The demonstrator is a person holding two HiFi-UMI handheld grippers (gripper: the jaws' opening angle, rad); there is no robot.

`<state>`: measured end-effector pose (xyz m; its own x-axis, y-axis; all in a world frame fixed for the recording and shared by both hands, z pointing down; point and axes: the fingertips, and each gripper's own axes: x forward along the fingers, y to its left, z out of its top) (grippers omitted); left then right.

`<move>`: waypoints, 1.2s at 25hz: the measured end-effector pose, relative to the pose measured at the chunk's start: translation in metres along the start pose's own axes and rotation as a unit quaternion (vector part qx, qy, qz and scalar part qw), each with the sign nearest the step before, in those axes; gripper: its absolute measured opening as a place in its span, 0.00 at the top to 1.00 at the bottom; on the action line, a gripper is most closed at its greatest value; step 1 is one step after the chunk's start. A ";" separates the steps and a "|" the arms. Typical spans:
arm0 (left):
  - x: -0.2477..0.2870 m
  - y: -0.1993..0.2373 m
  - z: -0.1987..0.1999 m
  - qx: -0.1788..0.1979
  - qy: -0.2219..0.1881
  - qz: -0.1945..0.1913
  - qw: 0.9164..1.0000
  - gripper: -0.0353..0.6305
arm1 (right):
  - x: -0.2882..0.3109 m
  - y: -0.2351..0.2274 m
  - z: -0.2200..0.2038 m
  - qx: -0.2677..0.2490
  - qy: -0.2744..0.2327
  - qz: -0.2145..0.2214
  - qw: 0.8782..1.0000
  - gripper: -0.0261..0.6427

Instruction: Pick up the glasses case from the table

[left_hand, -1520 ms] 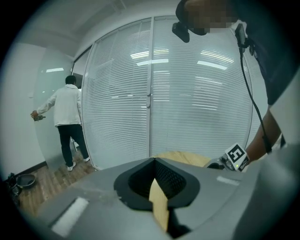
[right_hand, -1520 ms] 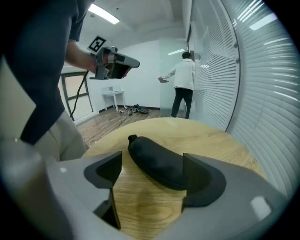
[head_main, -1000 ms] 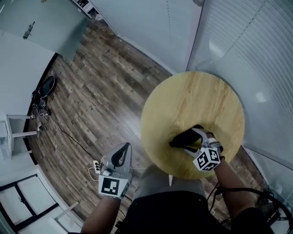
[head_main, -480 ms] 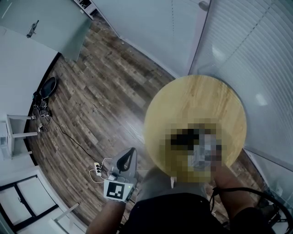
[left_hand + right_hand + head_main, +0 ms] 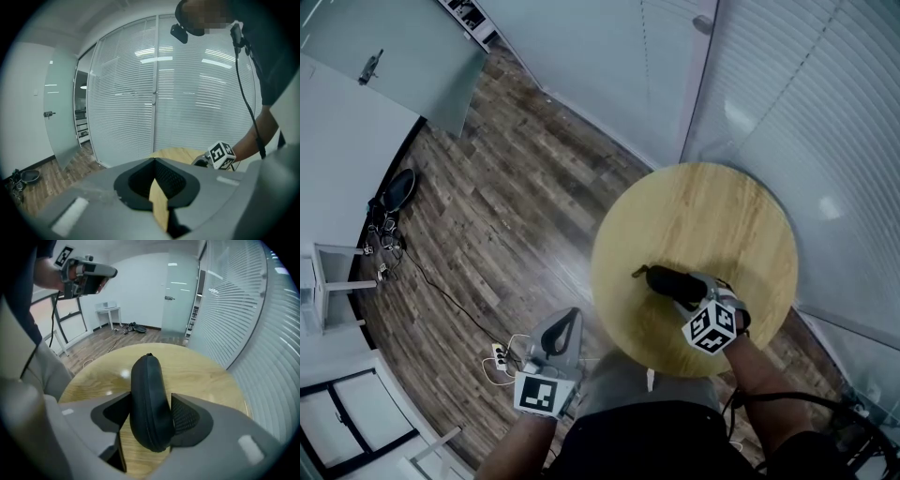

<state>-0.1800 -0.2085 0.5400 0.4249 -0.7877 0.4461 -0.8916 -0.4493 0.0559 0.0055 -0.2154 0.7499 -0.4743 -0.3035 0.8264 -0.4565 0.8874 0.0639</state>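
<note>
The black glasses case (image 5: 147, 399) stands on its edge between my right gripper's (image 5: 149, 416) jaws, which are closing; both pads touch its sides. In the head view the case (image 5: 668, 280) sticks out to the left of that gripper (image 5: 696, 287), over the near part of the round wooden table (image 5: 703, 211). My left gripper (image 5: 562, 325) hangs off the table to the left, above the floor. Its jaws (image 5: 153, 161) meet at the tips with nothing between them.
White slatted blinds (image 5: 825, 103) run along the table's far and right sides. Dark wood flooring (image 5: 506, 216) lies to the left, with a power strip and cables (image 5: 499, 356) near my left gripper. A white side table (image 5: 108, 311) stands by the far wall.
My right gripper has rolled and its jaws have drawn in onto the case, which now points up and to the left. The left gripper has barely shifted.
</note>
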 end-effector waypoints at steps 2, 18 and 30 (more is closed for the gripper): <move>0.000 -0.003 0.001 0.005 -0.002 -0.005 1.000 0.94 | -0.012 0.002 -0.005 0.025 -0.018 -0.012 0.999 0.55; 0.014 -0.053 0.082 0.085 -0.090 -0.106 0.987 0.94 | -0.186 -0.021 0.038 0.115 -0.101 -0.133 0.979 0.55; 0.012 -0.094 0.150 0.108 -0.163 -0.146 0.970 0.94 | -0.306 -0.013 0.063 0.121 -0.161 -0.206 0.958 0.55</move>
<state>-0.0675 -0.2388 0.4060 0.7122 -0.6894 0.1322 -0.6874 -0.7231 -0.0675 0.1093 -0.1563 0.4604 -0.4056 -0.7365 0.5413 -0.7980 0.5741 0.1832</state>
